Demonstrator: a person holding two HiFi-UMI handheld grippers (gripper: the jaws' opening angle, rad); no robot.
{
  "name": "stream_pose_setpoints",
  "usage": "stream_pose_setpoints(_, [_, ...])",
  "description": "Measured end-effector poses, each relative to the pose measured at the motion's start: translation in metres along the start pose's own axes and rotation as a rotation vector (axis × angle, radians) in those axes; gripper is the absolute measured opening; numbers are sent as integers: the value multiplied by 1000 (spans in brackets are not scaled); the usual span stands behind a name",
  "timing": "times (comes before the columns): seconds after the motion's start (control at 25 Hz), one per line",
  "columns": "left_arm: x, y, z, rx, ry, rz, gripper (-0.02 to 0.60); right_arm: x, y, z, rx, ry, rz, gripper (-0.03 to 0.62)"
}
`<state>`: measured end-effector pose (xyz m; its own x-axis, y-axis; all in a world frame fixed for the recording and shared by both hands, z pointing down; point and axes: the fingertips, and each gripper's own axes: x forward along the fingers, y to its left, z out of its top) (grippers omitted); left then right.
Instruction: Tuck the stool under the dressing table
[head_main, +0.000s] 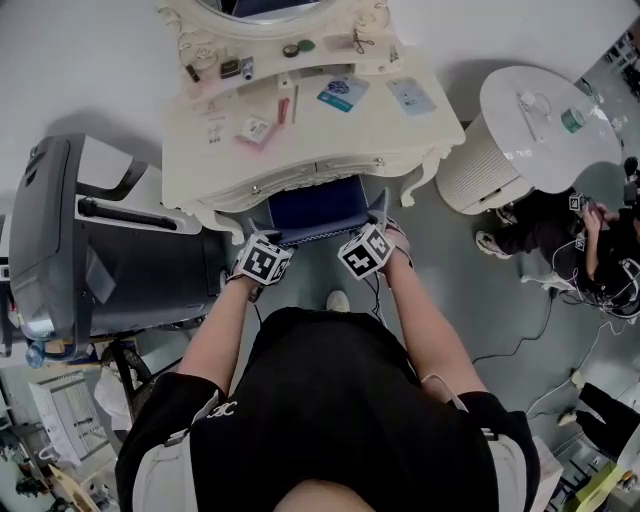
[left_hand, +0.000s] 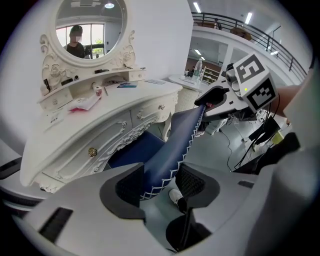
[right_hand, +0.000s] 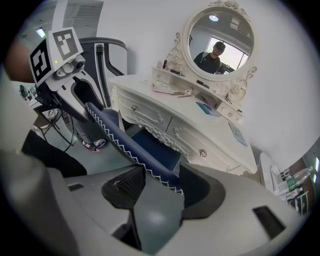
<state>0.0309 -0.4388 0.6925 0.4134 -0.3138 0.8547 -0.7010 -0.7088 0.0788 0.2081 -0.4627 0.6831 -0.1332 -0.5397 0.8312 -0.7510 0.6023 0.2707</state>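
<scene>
The blue stool (head_main: 315, 210) sits at twelve o'clock from the person, its far part already in the knee space under the white dressing table (head_main: 330, 140) and its near, white-stitched edge still sticking out toward the person. The left gripper (left_hand: 160, 185) pinches that edge at its left corner, with the padded rim wedged between its two pads. The right gripper (right_hand: 152, 187) clamps the same edge at the right corner, so the rim runs from one gripper straight to the other. Both of the table's front drawers (right_hand: 150, 117) are closed, so their contents are hidden. The raised shelf (head_main: 300, 62) below the round mirror (left_hand: 90, 25) holds a row of small jars and bottles, and flat cards and a pink box (head_main: 255, 130) lie on the tabletop. At about two o'clock from the table stands a round ribbed white hamper (head_main: 470, 170), lidded, with a small green-topped pot (head_main: 572, 120) on its lid.
</scene>
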Motion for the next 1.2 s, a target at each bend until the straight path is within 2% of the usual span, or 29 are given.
stream_pose_setpoints(0.84, [19,12,28,-13,-15,-29,198,21,-34,12,-29,54,23,213])
stream_pose_setpoints(1.04, [23,15,35,0,-8,-61,198,25,-38,16,-36,78,42,215])
stream_pose_setpoints(1.2, [29,18,43,-8,-8,-57,198,31,-50,19,-36,64,-1,216])
